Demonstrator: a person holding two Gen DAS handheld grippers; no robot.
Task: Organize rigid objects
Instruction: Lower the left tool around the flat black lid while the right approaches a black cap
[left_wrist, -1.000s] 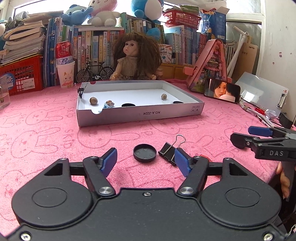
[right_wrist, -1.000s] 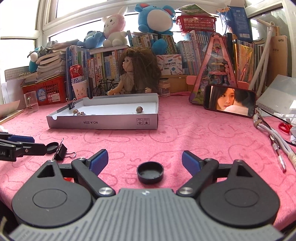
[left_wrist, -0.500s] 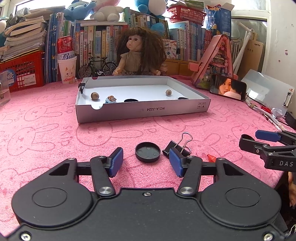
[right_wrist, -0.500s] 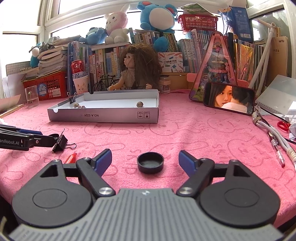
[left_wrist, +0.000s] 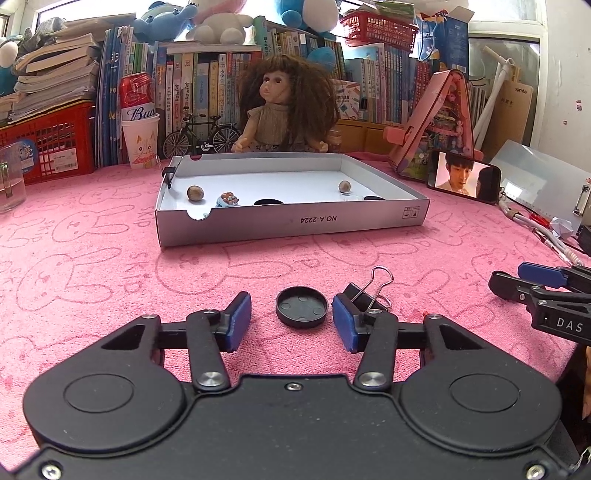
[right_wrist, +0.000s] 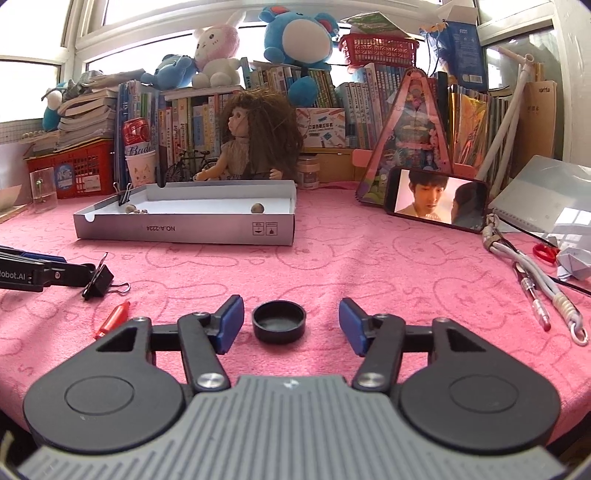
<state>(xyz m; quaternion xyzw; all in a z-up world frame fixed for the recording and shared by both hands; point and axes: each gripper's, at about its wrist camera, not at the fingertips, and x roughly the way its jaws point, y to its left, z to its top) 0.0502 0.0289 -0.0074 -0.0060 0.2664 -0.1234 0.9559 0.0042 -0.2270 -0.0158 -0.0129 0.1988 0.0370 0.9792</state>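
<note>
Two black caps lie on the pink cloth, one before each gripper. The left gripper (left_wrist: 291, 323) has been closing its jaws around the left cap (left_wrist: 301, 307), which lies rim-up between the blue pads with gaps at both sides; nothing is gripped yet. A binder clip (left_wrist: 364, 293) sits just at 3 o'clock of that cap, touching or nearly touching the right pad, so it may get nudged. The right gripper (right_wrist: 291, 325) has also been closing, its pads astride the right cap (right_wrist: 279, 321) at 9 and 3 o'clock but still clear of it. Both caps look like light, stiff, smooth plastic: unlikely to crush, but apt to skid or flip if pinched high. The low side wall, across the widest part, is probably the best hold. The box (left_wrist: 295, 225) stands at 12 o'clock, well beyond, with small things already inside.
</note>
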